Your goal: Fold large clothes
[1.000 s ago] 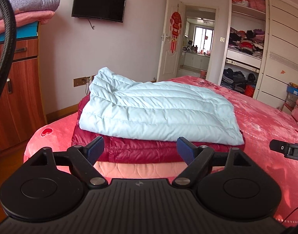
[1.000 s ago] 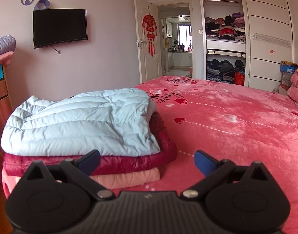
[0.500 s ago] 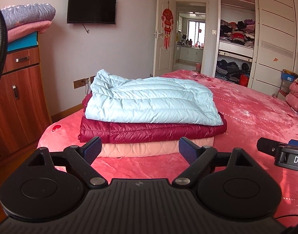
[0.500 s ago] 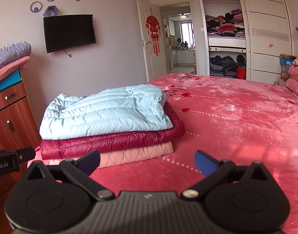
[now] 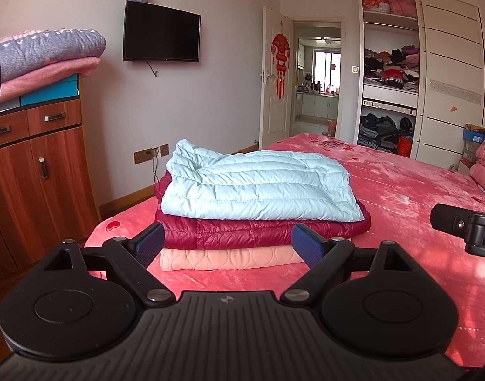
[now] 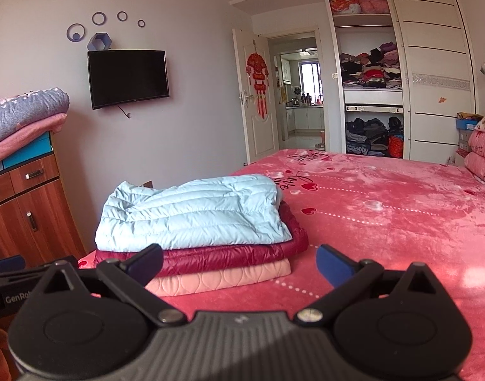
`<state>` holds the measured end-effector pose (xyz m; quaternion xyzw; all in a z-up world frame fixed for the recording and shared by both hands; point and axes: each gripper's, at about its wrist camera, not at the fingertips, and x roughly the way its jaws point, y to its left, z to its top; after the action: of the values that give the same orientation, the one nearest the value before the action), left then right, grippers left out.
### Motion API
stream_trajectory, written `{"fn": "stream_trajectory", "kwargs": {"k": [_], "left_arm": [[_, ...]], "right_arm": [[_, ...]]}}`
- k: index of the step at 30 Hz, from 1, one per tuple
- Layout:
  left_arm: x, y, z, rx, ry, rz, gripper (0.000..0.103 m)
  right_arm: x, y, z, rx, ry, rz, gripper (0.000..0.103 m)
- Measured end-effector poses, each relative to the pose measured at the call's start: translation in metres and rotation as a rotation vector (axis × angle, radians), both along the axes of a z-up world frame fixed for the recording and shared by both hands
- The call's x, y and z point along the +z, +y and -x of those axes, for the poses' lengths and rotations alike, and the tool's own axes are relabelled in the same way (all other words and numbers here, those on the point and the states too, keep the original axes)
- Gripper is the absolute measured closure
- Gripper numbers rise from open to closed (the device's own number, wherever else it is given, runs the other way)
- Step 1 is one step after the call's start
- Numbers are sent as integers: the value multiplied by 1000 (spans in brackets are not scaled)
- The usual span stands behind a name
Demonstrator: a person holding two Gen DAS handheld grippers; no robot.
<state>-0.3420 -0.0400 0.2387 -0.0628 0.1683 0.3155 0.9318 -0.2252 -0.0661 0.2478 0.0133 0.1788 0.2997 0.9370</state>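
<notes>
Pale-blue puffer [image 5: 258, 187] tops the stack [image 5: 229, 238] neatly; left gripper [image 5: 227, 243] and right gripper [image 6: 239, 263] both wide, empty. Looks finished, so I'd avoid bumping it.

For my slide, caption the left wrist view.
Open left hand-held gripper faces three folded jackets stacked on pink bed.
</notes>
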Motion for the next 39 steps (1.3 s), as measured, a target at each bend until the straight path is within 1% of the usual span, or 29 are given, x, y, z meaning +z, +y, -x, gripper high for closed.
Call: {"fn": "stream_trajectory", "kwargs": {"k": [9, 20, 28, 39], "left_arm": [[0, 5, 7, 7, -8, 2, 0], [-1, 12, 9, 2, -12, 11, 0], [-2, 17, 9, 8, -17, 26, 0], [-5, 15, 10, 26, -10, 17, 0]], "right_arm": [[5, 2, 13, 3, -34, 22, 1], [-3, 6, 16, 0, -25, 73, 1], [-7, 9, 17, -9, -27, 87, 1], [-12, 15, 18, -1, -22, 102, 1]]}}
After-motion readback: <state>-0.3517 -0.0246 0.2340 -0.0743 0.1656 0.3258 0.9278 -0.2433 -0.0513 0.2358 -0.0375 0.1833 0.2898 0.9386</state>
